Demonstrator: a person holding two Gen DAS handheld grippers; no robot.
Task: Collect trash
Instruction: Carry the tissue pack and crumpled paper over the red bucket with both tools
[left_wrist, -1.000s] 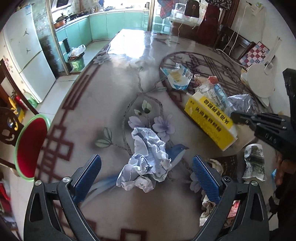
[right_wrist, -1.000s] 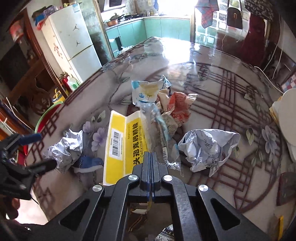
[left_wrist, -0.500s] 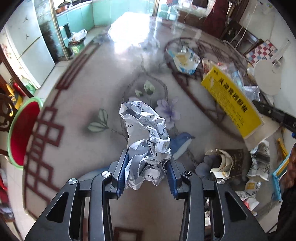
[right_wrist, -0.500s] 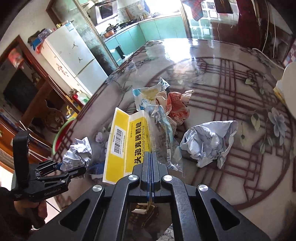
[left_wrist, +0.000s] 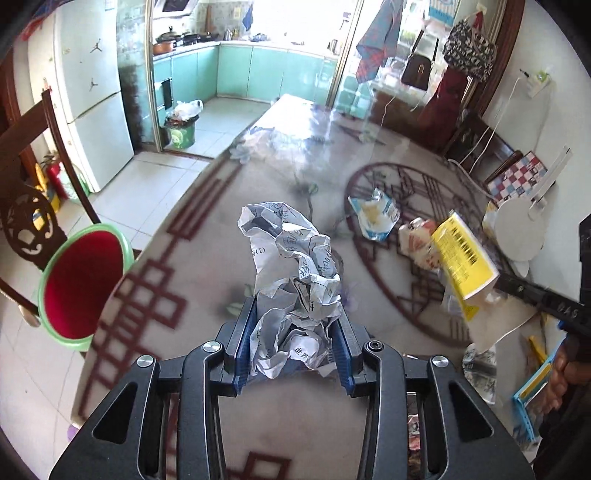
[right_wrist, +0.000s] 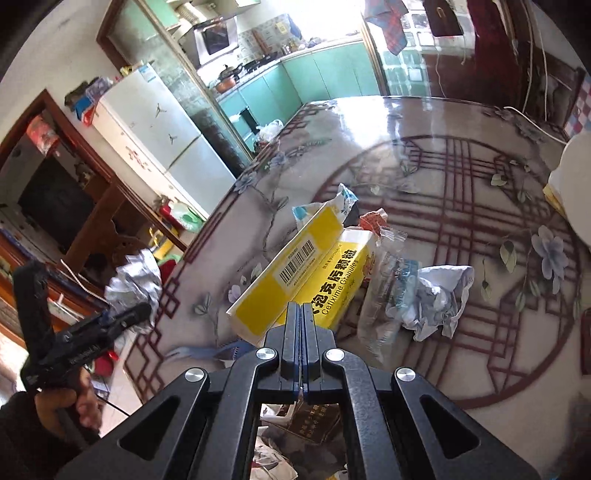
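On my right tool's side the yellow box (right_wrist: 325, 273) reads "Cefixime Granules" under big Chinese characters, with a barcode on its white label. The crumpled paper (left_wrist: 295, 295) in my left tool (left_wrist: 293, 354) carries printed Chinese characters and a "(1)", too creased to follow. Small white lettering on the other tool's (left_wrist: 532, 295) body is blurred.

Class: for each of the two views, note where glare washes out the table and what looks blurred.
Left wrist view: glare whitens the table's far end; its near pattern and the yellow box smear. Right wrist view: glare whitens the table at upper centre; the crumpled paper at the left is blurred.
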